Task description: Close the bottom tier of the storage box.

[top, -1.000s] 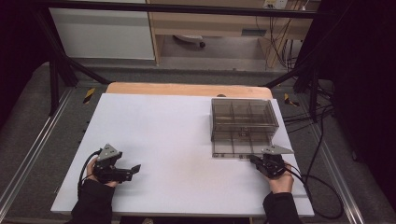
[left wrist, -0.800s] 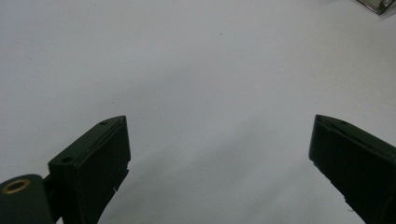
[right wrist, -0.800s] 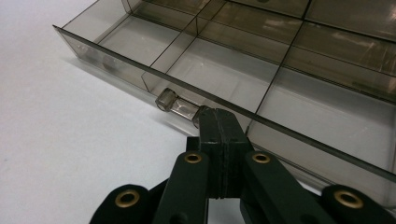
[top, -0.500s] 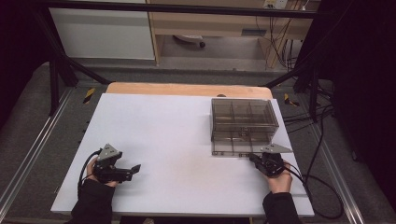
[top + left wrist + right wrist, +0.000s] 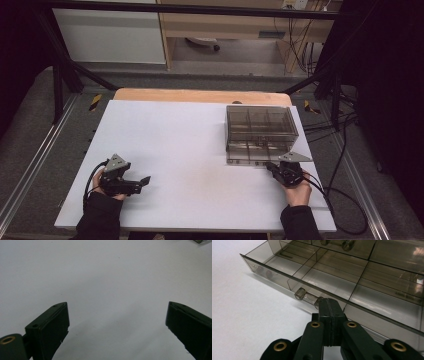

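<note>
Drawer point(image 5: 352, 277) of smoked clear organizer box point(image 5: 260, 125) pulled out just ahead of right tool point(image 5: 329, 305), jaws pressed fully together at the drawer's clear handle point(image 5: 305, 296); whether pinching it, could not tell. Left tool point(image 5: 142, 181) rested well apart on white desk point(image 5: 190, 150), jaws spread wide, holding nothing.

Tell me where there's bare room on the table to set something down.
The widest free patch is the white table top between the left tool and the smoky drawer box, running to the far wooden edge. The near strip between both hands is also bare. It is crowded at the right: the pulled-out drawer and the right tool, shut at its handle.
</note>
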A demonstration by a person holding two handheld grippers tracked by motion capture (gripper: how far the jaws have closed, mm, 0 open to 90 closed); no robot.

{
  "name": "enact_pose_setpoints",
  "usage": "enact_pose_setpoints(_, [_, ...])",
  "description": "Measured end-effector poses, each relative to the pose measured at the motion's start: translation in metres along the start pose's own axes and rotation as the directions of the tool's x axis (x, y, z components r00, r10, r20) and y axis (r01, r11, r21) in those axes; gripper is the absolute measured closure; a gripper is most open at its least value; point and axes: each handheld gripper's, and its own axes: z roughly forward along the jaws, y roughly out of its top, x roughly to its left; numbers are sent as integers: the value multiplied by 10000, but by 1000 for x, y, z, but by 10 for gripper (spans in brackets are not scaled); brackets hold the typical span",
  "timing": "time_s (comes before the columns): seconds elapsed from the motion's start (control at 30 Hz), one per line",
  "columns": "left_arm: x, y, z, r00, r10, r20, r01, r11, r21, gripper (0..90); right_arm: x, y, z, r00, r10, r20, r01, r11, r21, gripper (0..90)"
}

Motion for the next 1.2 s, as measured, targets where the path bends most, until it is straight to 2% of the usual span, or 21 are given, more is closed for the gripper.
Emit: enact_pose_setpoints(1.2, [0,0,0,10000,22,-55,-22,10000,43,47,-6,7,8,9998,-125,121,124,9999,78,900])
